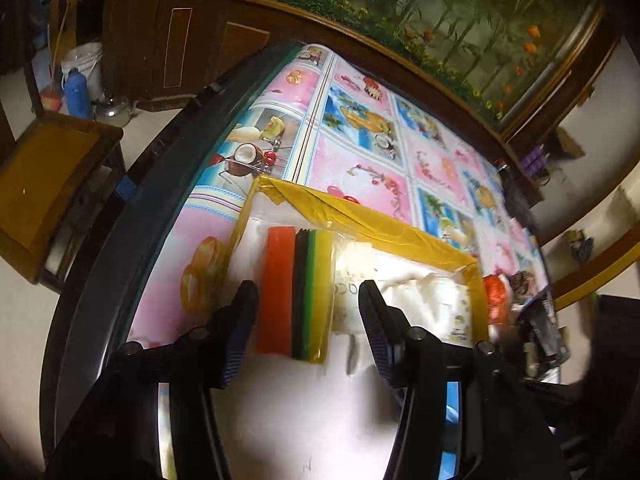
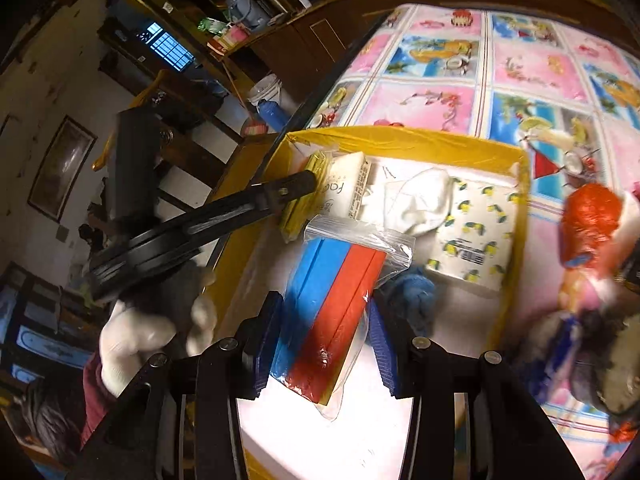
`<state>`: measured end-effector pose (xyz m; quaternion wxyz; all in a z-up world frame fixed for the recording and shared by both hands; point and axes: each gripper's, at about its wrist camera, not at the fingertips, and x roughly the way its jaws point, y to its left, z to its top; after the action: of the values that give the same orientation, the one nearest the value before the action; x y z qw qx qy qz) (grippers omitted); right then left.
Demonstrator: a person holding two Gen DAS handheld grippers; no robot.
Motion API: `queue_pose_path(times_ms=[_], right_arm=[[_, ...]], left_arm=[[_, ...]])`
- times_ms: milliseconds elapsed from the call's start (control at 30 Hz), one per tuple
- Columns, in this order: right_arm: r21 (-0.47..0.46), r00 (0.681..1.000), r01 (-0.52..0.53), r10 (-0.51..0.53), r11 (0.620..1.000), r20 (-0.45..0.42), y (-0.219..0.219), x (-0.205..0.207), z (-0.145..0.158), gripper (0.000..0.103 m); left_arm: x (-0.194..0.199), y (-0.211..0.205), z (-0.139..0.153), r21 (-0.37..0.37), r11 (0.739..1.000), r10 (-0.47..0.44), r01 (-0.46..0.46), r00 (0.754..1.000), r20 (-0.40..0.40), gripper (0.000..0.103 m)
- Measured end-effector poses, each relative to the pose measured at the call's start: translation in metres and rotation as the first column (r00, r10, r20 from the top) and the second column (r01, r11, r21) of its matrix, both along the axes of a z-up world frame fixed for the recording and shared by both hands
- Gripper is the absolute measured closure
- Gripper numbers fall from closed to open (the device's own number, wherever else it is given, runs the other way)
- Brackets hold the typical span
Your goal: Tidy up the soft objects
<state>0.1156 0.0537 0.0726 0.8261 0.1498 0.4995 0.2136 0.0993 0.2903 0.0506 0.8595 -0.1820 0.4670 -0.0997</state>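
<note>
Surface: fruit-print cloth under a yellow-taped tray.
Right hand-held gripper: pinching the bagged sponges above the tray.
Left hand-held gripper: spread around another sponge pack.
Handling: light, squashy, slippery film; grip mid-pack.

The worktop wears a cloth of pink and blue squares printed with fruit, coconuts and palms. On it, the tray has yellow-taped edges and a white inside. A clear bag of foam sheets shows blue and red slabs with a yellow edge below. Another pack shows orange-red, black, green and yellow layers. The tissue packet is white with small yellow-and-dark motifs. A white sock lies beside a blue cloth. Outside the tray sits an orange-red mesh item. The gripper fingers are black with blue pads.
</note>
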Motion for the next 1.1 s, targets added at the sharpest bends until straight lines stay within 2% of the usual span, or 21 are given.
queue_pose_path(times_ms=[133,367,500,567,700,800,833,867,933,1100], right_arm=[[0.025,1.0,-0.006,0.007,1.0,-0.026,0.012,0.011,-0.02,0.061],[-0.023,0.999,-0.05,0.05,0.998,-0.004,0.032,0.014,-0.018,0.061],[-0.047,0.996,-0.092,0.092,0.995,0.007,0.05,0.015,-0.016,0.06],[-0.04,0.994,-0.108,0.108,0.993,-0.005,0.063,0.021,-0.019,0.06],[-0.038,0.992,-0.124,0.123,0.992,-0.013,0.087,0.033,-0.029,0.06],[-0.087,0.995,-0.101,0.102,0.991,0.006,0.098,0.037,-0.033,0.057],[-0.099,0.995,-0.1,0.101,0.99,0.012,0.1,0.035,-0.034,0.05],[-0.098,0.995,-0.101,0.102,0.99,0.013,0.1,0.032,-0.033,0.044],[-0.08,0.995,-0.099,0.101,0.992,0.021,0.096,0.024,-0.028,0.041],[-0.09,0.99,-0.087,0.096,0.992,0.1,0.068,-0.011,-0.002,0.041]], left_arm=[[-0.02,0.013,0.015,-0.037,0.999,0.02,-0.018,0.998,0.054,0.052],[-0.08,0.03,0.035,-0.145,0.989,0.036,-0.018,0.992,0.122,0.047],[-0.116,0.039,0.046,-0.144,0.989,0.046,-0.018,0.979,0.198,0.046],[-0.129,0.046,0.047,-0.144,0.988,0.078,-0.047,0.973,0.219,0.039],[-0.141,0.057,0.039,-0.152,0.986,0.107,-0.076,0.972,0.207,0.038],[-0.144,0.064,0.03,-0.163,0.982,0.125,-0.097,0.977,0.174,0.038],[-0.145,0.065,0.026,-0.171,0.98,0.132,-0.105,0.979,0.157,0.038],[-0.147,0.067,0.023,-0.177,0.978,0.14,-0.114,0.979,0.146,0.038],[-0.153,0.07,0.019,-0.19,0.973,0.156,-0.129,0.979,0.135,0.038],[-0.172,0.074,0.013,-0.227,0.961,0.188,-0.157,0.974,0.125,0.038]])
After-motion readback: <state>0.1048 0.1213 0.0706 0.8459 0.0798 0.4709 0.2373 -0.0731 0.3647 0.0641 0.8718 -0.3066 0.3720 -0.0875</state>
